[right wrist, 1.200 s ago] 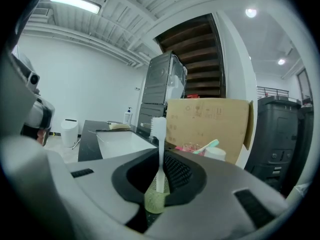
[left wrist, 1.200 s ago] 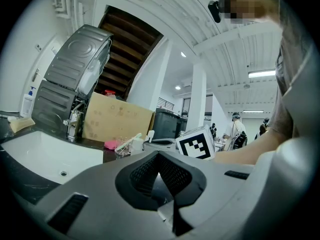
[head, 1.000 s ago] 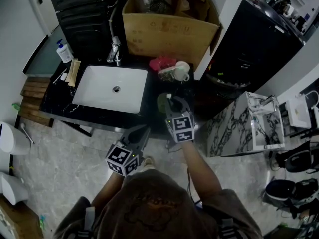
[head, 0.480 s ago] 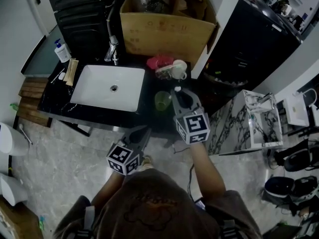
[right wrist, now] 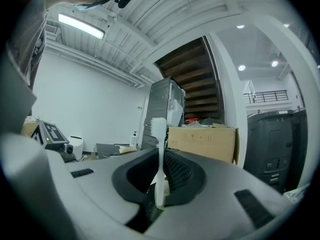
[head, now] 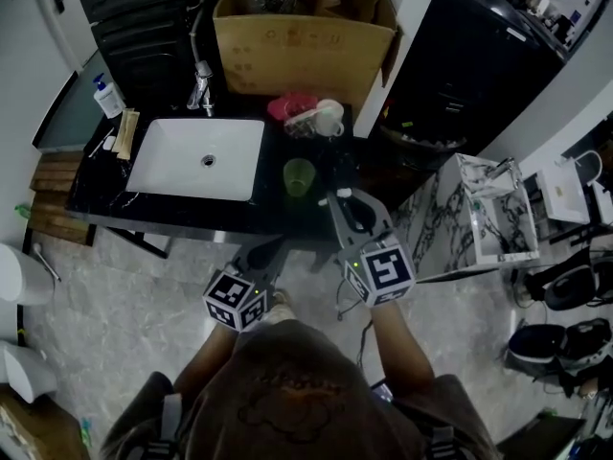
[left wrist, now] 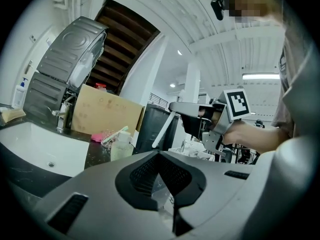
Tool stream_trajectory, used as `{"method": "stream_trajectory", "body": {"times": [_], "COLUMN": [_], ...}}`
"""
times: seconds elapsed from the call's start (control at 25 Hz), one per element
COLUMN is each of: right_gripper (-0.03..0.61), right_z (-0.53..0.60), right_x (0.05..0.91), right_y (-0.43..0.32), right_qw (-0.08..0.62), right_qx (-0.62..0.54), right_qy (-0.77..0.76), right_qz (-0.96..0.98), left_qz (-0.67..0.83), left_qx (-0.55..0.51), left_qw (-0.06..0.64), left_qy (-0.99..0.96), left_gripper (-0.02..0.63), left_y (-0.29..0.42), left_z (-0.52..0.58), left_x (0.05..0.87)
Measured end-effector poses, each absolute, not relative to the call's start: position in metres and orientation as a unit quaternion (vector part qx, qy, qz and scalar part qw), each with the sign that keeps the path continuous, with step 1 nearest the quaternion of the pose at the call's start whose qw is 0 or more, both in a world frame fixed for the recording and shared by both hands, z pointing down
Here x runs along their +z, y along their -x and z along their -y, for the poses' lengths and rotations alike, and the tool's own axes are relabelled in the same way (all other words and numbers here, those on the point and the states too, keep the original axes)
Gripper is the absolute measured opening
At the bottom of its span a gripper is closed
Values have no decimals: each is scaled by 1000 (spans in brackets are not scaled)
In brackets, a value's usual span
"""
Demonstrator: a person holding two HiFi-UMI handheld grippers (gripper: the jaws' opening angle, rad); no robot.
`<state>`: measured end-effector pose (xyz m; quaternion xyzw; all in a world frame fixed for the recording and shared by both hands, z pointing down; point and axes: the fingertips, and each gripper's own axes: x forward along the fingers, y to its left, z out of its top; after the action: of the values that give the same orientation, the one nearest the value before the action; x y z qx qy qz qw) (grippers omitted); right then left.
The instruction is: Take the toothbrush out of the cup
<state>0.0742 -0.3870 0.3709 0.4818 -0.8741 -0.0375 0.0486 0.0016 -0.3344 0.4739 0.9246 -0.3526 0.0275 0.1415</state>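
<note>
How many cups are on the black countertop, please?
2: a green cup right of the sink, and a white mug behind it, before the cardboard box. Clutter there may hide more.

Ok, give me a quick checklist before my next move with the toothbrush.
1. Right gripper shut on the toothbrush: ok.
2. Toothbrush out of the cup and apart from it: ok.
3. Cup upright on the counter: ok.
4. Left gripper shut, empty, away from the cup: ok.
5. Brush upright between the jaws, not slipping: cannot tell.
</note>
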Motion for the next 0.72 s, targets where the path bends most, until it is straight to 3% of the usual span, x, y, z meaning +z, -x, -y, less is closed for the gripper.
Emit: {"method": "stream_trajectory", "body": {"times": [0.72], "right_gripper": [23], "right_z": [235], "right_x": [415], "right_y": [-97], "right_qw": [38], "right_qx": [-9], "right_qy": [-474], "right_qz": [879], "left_qz": [336], "left_qx": [29], "left_qw": [126], "left_qy": [-933], "left_gripper": [0], "left_y": [-31], "left_z": [242], "left_x": [468]}}
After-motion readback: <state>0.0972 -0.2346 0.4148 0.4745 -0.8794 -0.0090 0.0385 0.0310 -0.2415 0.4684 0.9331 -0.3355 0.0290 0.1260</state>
